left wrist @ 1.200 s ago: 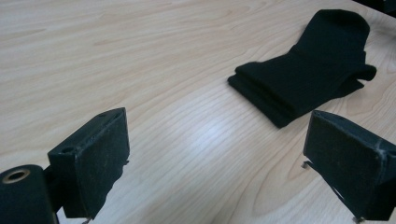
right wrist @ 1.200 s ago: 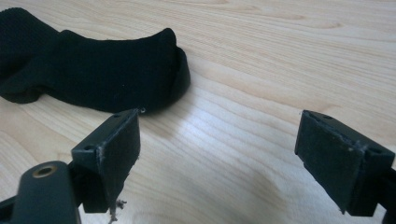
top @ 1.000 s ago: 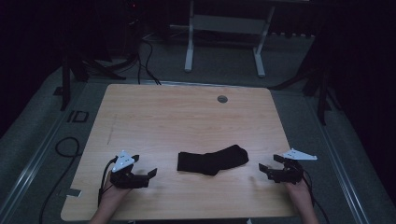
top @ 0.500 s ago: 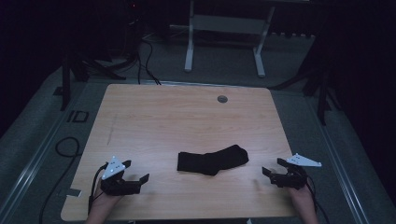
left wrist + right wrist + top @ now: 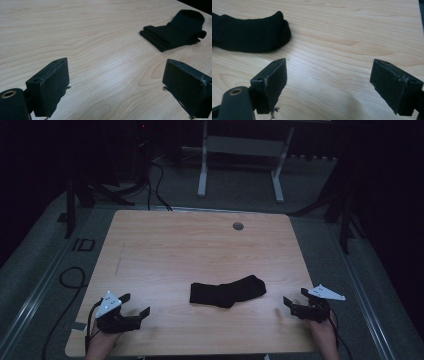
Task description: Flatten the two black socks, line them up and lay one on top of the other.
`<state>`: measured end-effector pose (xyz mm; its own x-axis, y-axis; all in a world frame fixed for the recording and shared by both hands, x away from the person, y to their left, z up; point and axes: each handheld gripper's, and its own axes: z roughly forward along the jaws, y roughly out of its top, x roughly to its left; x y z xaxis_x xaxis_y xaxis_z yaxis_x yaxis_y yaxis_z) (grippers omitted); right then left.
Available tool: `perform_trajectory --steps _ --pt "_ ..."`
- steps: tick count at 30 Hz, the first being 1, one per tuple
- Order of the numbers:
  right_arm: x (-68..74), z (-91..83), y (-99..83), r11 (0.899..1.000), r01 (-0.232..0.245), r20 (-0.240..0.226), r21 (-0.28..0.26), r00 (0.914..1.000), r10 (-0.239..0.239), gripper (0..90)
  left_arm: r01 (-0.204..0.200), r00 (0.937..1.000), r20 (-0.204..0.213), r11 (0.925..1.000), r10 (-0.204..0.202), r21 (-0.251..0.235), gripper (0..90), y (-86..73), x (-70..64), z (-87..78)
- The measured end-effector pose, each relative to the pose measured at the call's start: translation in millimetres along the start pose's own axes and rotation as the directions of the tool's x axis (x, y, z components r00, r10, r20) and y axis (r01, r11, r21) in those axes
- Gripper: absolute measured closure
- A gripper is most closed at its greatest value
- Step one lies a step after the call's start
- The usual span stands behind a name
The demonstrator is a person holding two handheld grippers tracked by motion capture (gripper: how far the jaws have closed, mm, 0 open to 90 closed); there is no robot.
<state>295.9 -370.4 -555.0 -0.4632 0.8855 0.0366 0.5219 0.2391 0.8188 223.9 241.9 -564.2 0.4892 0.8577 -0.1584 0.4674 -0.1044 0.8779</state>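
A folded black sock (image 5: 227,291) lies on the light wooden table (image 5: 200,250), near its front middle. My left gripper (image 5: 136,306) rests at the front left of the table, open, with bare wood between its jaws; the sock (image 5: 175,30) shows far off to the upper right in the left gripper view. My right gripper (image 5: 295,299) sits at the front right corner, open and holding nothing. In the right gripper view the sock (image 5: 249,32) lies beyond and left of my right gripper (image 5: 329,85).
A small grey grommet (image 5: 238,226) is set in the table near its far edge. Cables (image 5: 70,280) trail on the floor at the left. A white metal frame (image 5: 240,150) stands beyond the table. The room around is dark.
Both grippers have drawn back toward the front edge, the left one also shifting left. The sock has not moved.
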Motion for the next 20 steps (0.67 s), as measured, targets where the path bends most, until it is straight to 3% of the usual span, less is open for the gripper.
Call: perform_trajectory --steps 10,20 --pt "-4.1 0.1 -1.0 1.000 -0.028 0.018 -0.011 0.9994 0.028 14.0 0.011 0.9989 -0.046 0.9999 -0.011 -0.001 7.6 -5.9 6.6 -7.1" --pt "-5.6 -0.4 -1.0 0.999 -0.036 0.024 -0.024 0.9990 0.037 14.2 0.038 0.9986 -0.036 0.9991 -0.038 -0.021 7.6 -7.9 10.4 -8.1"
